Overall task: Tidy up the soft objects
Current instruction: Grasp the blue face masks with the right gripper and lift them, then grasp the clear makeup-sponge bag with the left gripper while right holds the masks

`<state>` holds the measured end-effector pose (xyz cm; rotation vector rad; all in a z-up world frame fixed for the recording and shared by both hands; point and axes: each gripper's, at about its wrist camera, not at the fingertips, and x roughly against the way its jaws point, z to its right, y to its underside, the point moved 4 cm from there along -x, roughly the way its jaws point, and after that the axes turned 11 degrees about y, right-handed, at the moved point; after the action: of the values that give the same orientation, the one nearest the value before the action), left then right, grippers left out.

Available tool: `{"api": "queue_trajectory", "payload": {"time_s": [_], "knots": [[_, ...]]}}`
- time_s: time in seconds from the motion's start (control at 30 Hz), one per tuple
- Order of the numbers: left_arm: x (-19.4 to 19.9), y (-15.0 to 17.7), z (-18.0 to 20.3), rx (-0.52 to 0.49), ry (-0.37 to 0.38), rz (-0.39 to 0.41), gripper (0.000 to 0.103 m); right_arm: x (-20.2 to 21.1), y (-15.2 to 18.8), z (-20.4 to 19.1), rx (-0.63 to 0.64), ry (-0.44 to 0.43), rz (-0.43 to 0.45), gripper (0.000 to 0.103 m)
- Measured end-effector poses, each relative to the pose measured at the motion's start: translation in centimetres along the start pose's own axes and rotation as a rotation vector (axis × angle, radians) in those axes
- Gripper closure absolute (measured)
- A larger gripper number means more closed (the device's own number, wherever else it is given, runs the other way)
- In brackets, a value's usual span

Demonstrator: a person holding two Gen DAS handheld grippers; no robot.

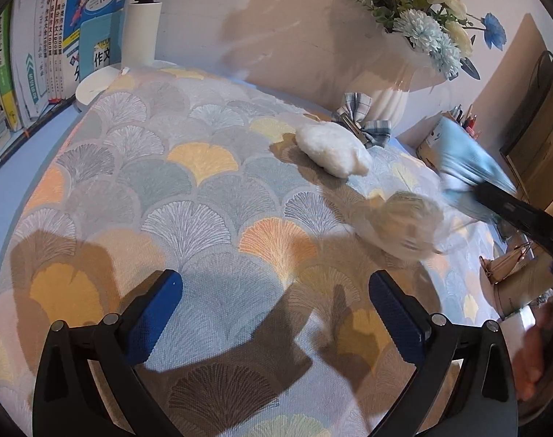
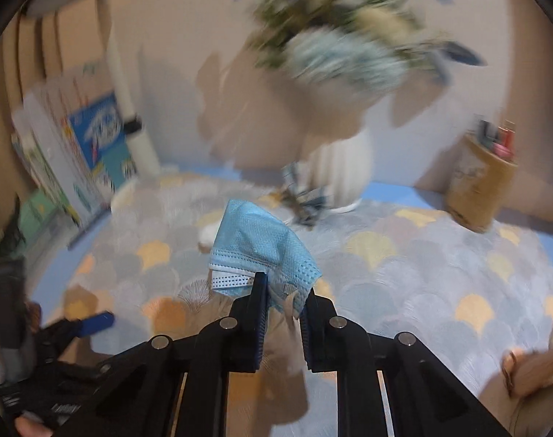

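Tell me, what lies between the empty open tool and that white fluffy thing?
Only bare patterned cloth and shadows, seen in the left wrist view, between the left tool and the white fluffy thing.

The worktop [image 1: 28, 167], under a fan-patterned cloth [image 1: 211, 196], bears a white plush [image 1: 333, 149], checked bow [image 1: 364, 122] and white vase [image 1: 389, 98].

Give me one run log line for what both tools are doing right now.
right tool: shut on mask, lifted | left tool: open, empty, over mat | puff: on mat
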<state>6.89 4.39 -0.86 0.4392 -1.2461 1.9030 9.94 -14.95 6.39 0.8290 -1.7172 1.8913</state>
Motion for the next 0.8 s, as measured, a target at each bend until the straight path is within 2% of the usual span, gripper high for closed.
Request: {"api": "queue_trajectory", "payload": {"time_s": [0.13, 0.2, 0.33, 0.47, 0.53, 0.63, 0.73, 0.77, 0.8], "knots": [[0.2, 0.3, 1.1, -0.043, -0.019, -0.012, 0.001, 3.0, 2.0, 4.5, -0.123, 0.060, 0.000, 0.087], [0.4, 0.5, 1.9, -0.050, -0.004, -0.024, 0.001, 3.3, 3.1, 5.5, -0.153, 0.008, -0.020, 0.087], [1.9, 0.4, 4.4, -0.090, 0.035, -0.023, 0.001, 3.7, 5.9, 6.4, -0.188, -0.031, -0.107, 0.087], [2.7, -0.6, 7.0, -0.131, 0.070, -0.028, 0.001, 5.5, 8.1, 5.9, -0.189, -0.080, -0.113, 0.087], [2.2, -1.1, 8.5, -0.148, 0.111, -0.047, 0.001, 6.6, 9.0, 5.8, -0.191, -0.117, -0.114, 0.086], [-0.2, -1.1, 9.8, -0.164, 0.137, -0.118, 0.001, 7.2, 10.0, 5.9, -0.171, -0.101, -0.136, 0.076], [-3.1, -0.6, 9.7, -0.166, 0.101, -0.173, 0.002, 7.4, 11.6, 6.3, -0.145, -0.083, -0.176, 0.072], [-3.5, -0.3, 9.6, -0.166, 0.097, -0.183, 0.002, 7.5, 12.5, 6.4, -0.137, -0.078, -0.195, 0.067], [-4.3, 0.0, 9.4, -0.164, 0.088, -0.194, 0.002, 7.5, 13.2, 6.7, -0.131, -0.076, -0.214, 0.052]]}}
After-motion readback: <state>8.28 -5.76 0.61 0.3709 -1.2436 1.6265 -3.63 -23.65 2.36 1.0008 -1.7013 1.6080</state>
